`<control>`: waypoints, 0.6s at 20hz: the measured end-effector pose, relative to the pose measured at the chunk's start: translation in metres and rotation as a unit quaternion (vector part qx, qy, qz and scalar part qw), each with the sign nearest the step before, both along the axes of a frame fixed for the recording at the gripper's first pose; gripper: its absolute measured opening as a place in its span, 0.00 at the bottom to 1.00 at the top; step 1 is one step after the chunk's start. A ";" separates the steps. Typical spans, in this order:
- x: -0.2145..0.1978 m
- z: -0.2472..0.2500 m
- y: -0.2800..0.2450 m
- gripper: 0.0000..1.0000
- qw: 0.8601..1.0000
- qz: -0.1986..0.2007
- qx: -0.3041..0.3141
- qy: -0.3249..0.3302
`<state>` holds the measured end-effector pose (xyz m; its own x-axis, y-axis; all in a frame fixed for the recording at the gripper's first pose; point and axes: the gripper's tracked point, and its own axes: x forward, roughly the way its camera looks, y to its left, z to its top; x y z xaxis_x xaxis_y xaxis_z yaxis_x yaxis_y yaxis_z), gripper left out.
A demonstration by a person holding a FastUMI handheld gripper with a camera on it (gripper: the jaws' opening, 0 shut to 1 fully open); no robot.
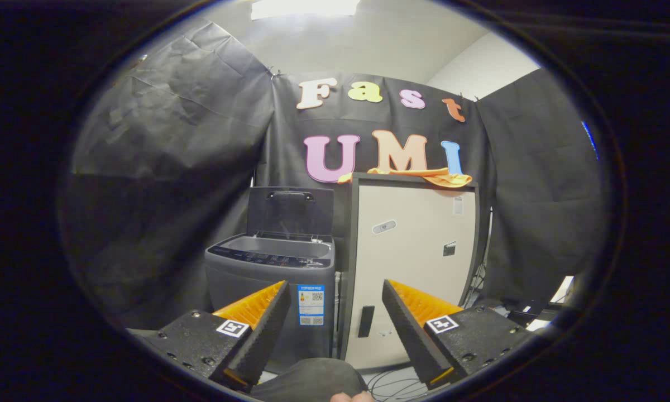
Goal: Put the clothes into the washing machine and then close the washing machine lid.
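We have the gripper (pixel 335 298) with jaws spread wide and nothing between them, aimed at the booth's back wall from well back. The step in hand looks like the reach for the clothes.

To do it well, we judge: raise and push forward toward the top of the cabinet (pixel 413 268), come in over the cloth's thickest fold, close on a bunch rather than a thin edge so it doesn't slip, then lift clear of the cabinet edge before swinging over to the tub. Keep the jaws wide until they straddle the fabric.

The orange clothes (pixel 424 176) lie draped along the cabinet top, a bit hanging over the front edge. That's far beyond the jaws and well above them, slightly toward the right finger's side.

The washing machine (pixel 273 285) stands just beside the cabinet on its left, beyond the left finger. Its lid (pixel 290 209) is up, tilted back against the wall, so the tub (pixel 282 245) is open and ready. We can't tell what's inside the tub from this angle.

Cables (pixel 391 382) lie on the floor near the cabinet's foot, so we stay high.
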<state>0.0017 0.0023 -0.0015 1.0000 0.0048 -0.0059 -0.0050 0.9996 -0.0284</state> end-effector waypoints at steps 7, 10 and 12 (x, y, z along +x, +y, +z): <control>0.000 -0.001 -0.001 0.99 1.000 -0.001 -0.001 0.002; -0.001 -0.001 -0.001 0.99 1.000 0.000 -0.001 0.002; -0.001 0.000 0.000 0.99 1.000 0.000 -0.002 0.001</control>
